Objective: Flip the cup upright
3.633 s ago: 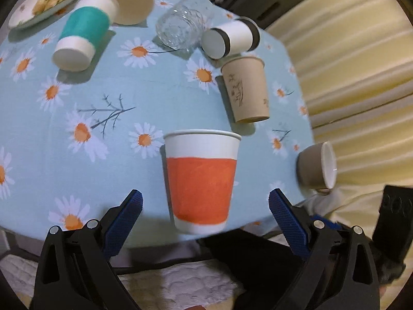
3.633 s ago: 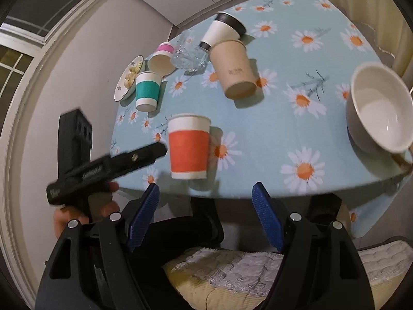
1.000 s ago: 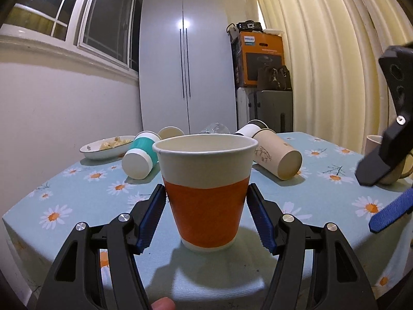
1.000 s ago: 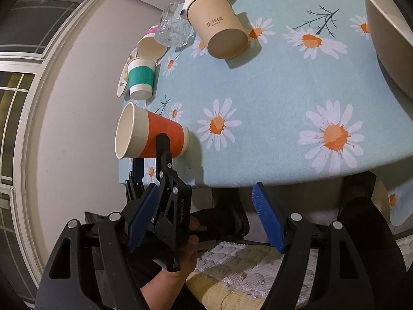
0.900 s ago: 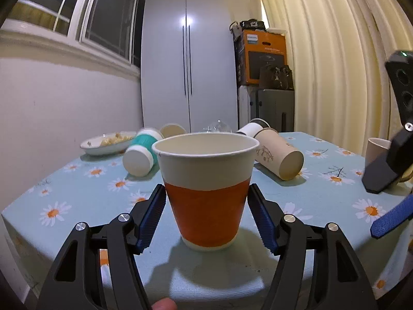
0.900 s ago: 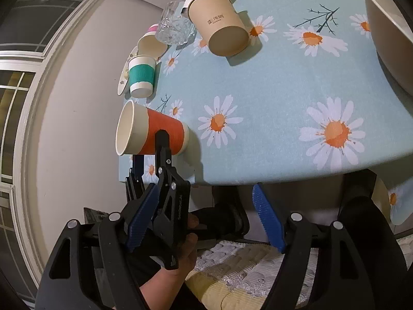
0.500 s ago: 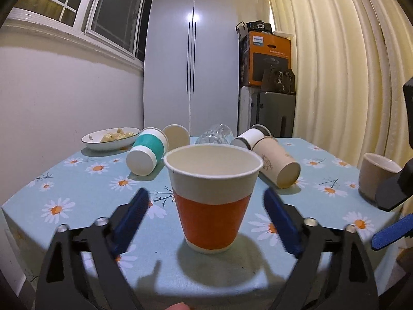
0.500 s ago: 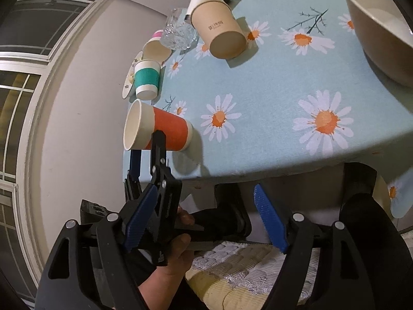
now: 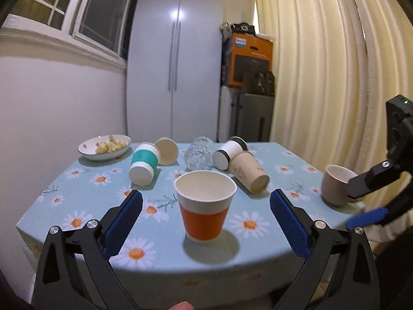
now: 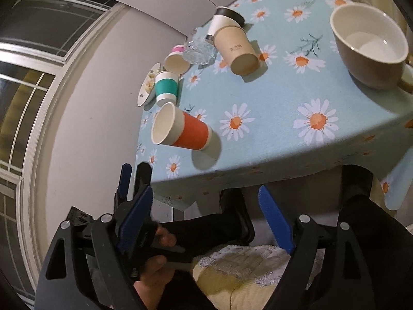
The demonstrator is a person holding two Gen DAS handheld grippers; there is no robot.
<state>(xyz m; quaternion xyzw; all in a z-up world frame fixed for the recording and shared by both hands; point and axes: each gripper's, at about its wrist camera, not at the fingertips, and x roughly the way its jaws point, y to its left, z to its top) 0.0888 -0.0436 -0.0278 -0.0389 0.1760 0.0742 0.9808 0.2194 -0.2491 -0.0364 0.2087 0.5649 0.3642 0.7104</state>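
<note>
orange paper cup [image 9: 205,208] stands upright on the daisy-print tablecloth [image 9: 258,242] near the table's front edge, its mouth facing up and nothing touching it. the left gripper [image 9: 205,222] sits back from the cup with its blue pads [image 9: 121,223] spread wide on either side, holding nothing. the right gripper [image 10: 204,222] hangs below and in front of the table edge, its two fingers also parted wide and empty; in the left wrist view part of it shows at the right border beside a beige ceramic cup [image 9: 335,187] that stands upright near the table's right side.

further back on the cloth several cups lie on their sides: a teal-banded cup [image 9: 144,164], a plain paper cup [image 9: 167,151] just behind it, a white cup with black rim [image 9: 229,152], and a tan paper cup [image 9: 249,171] resting against the white one. a clear glass [image 9: 198,153] lies between those two pairs. a shallow plate of snacks [image 9: 104,147] sits at the far left corner.
</note>
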